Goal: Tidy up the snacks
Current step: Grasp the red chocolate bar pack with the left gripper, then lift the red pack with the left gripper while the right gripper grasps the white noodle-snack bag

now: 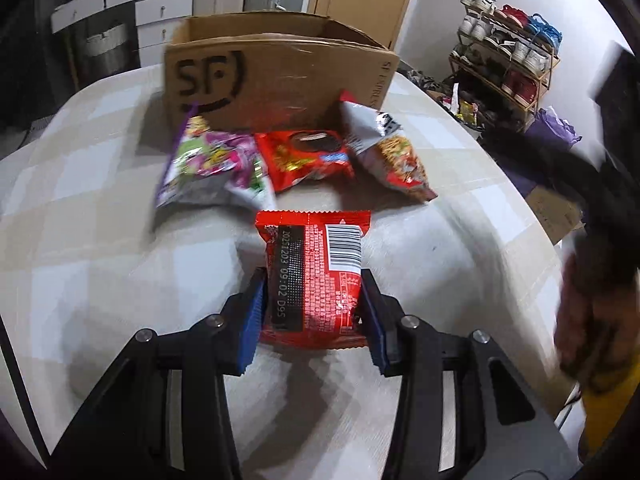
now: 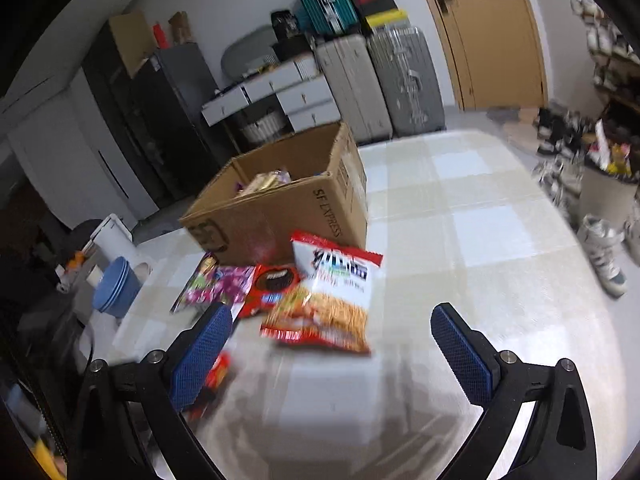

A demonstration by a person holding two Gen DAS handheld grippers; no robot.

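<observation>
Snacks are lying near on the table [image 1: 100, 240] before the box [image 1: 280, 76]. Left gripper [image 1: 314, 308] is clamping a red packet [image 1: 316, 276]; right gripper [image 2: 332, 344] is hovering with jaws wide and empty.

The left hand-held gripper [image 1: 314, 312] points steeply down, its blue pads [image 1: 252, 324] pressed against both sides of a red packet [image 1: 316, 268]. The right hand-held gripper [image 2: 332, 344] tilts down too, jaws spread wide with nothing between them. The person's right hand [image 1: 584, 320] shows blurred at the left view's edge.
</observation>
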